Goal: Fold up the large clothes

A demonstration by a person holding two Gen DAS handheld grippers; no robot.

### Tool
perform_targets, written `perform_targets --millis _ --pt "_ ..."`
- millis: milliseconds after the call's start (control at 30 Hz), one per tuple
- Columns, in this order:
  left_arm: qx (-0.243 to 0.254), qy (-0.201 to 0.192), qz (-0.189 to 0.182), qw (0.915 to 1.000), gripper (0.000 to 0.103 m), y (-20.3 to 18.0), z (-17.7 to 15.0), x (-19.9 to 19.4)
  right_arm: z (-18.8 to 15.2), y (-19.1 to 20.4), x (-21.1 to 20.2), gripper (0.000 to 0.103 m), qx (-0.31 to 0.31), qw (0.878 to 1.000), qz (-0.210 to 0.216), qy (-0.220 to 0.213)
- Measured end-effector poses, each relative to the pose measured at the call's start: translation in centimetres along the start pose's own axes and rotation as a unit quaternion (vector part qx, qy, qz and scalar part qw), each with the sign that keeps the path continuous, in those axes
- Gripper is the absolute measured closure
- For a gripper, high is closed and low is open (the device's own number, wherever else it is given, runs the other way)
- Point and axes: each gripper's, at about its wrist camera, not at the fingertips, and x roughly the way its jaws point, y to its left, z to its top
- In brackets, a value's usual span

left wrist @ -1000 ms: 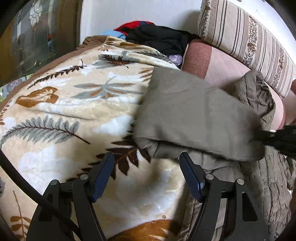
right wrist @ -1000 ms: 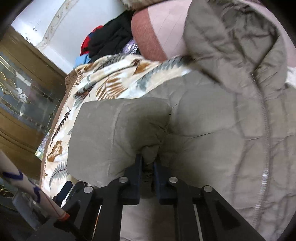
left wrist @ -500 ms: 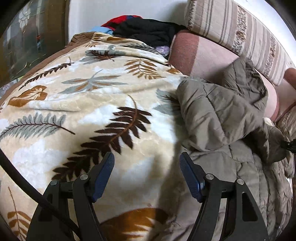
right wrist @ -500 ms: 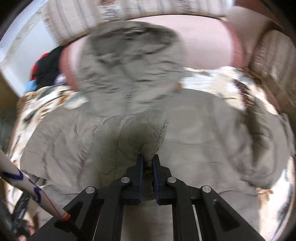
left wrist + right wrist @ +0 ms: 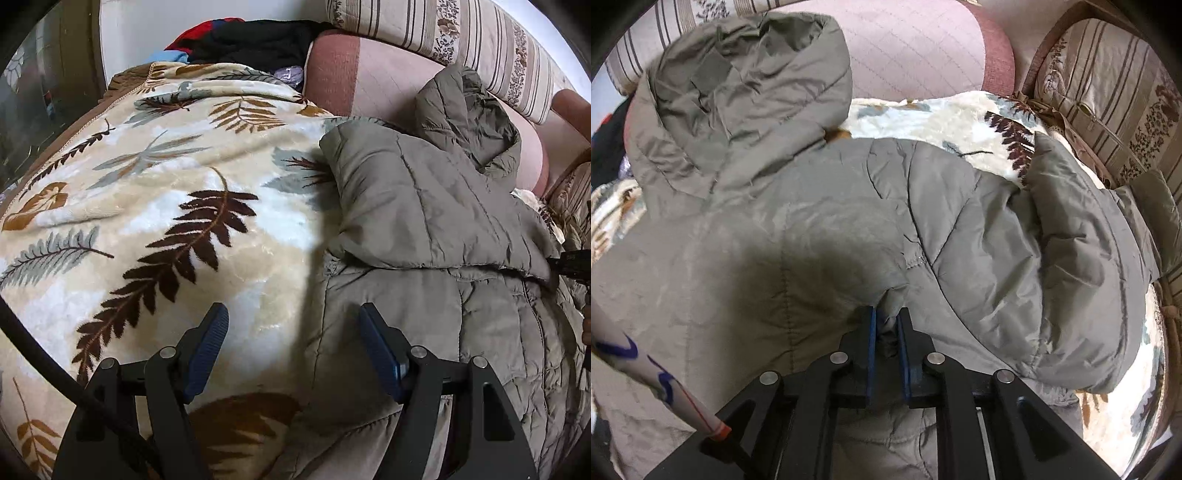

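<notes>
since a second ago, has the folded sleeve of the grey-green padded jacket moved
Yes. In the left wrist view the sleeve has been drawn right, off the leaf-print fleece blanket onto the jacket's body, uncovering the dark brown fern leaf. The right gripper pinches its cuff, jaws opening.

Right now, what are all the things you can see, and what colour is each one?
Padded hooded jacket: one, olive-grey, spread on the blanket, one sleeve folded across.
Fluffy leaf-print blanket: one, cream with brown and grey leaves, covering the sofa seat.
Quilted sofa back: one, pink, behind the jacket.
Striped flowery cushions: at least two, beige and brown, far side.
Clothes heap: one, black, red and blue, far corner.
Left gripper: black, blue fingers apart, holding nothing.
Right gripper: black, opening slightly, fingers pinching jacket fabric.
</notes>
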Motion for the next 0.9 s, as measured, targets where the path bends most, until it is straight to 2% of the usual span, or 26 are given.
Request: perform_targets --millis 200,300,333,367,433,600,733,900 --pt "-0.010 0.008 0.002 0.9999 0.030 0.2 -0.2 0.4 -0.1 0.1 0.5 0.085 -0.011 1.000 -0.011 -0.008" --pt "-0.006 -0.001 0.021 0.9998 0.030 0.0 -0.5 -0.3 0.2 -0.1 -0.1 0.064 -0.014 0.999 -0.034 -0.011" --pt "-0.005 -0.007 0.027 0.9996 0.030 -0.1 -0.6 -0.9 0.3 -0.7 -1.0 0.057 -0.004 0.999 -0.028 -0.015" --pt "-0.006 -0.010 0.027 0.9996 0.030 -0.1 -0.8 -1.4 0.4 -1.7 -2.2 0.053 0.014 1.000 -0.004 -0.023" --pt "-0.012 -0.015 0.026 0.9995 0.030 -0.5 -1.2 -2.7 0.1 -3.6 -4.4 0.048 0.035 0.998 0.021 -0.039" --pt "0.000 -0.020 0.003 0.9998 0.030 -3.3 -2.5 -6.0 -2.0 -11.3 -8.2 0.045 0.060 0.996 0.013 -0.071" --pt "0.009 -0.017 -0.016 0.9997 0.030 -6.1 -4.2 -8.0 -4.1 -19.5 -8.3 0.044 0.109 0.990 -0.040 -0.076" --pt "0.004 0.014 -0.045 0.9989 0.030 -8.9 -6.3 -8.1 -5.5 -28.9 -6.9 0.044 0.191 0.975 -0.094 -0.069"
